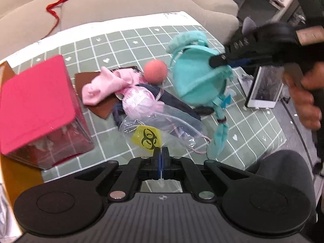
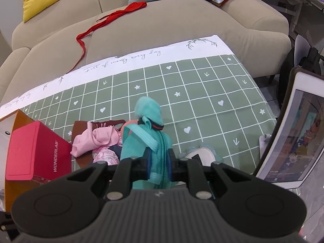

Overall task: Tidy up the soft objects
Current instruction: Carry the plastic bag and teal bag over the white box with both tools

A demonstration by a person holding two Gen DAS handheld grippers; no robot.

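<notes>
From the left wrist, the left gripper (image 1: 161,154) is pinched tight on the edge of a clear plastic bag with a yellow biohazard label (image 1: 160,125), which lies over pink and navy clothes (image 1: 113,85) on the green checked tablecloth (image 1: 125,40). From the right wrist, the right gripper (image 2: 160,160) clamps a teal knitted garment with straps (image 2: 147,141), lifted above the cloth beside a red lidded box (image 2: 36,151).

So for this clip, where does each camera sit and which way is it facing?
Left wrist: rides the left hand-held gripper, angled down at the checked cloth; its shut tips pinch a clear plastic bag; the right hand shows too.
Right wrist: rides the right hand-held gripper, facing the sofa, shut on the teal pouch.
Shared: teal pouch, pink box, pink cloth, cloth, sofa.
</notes>
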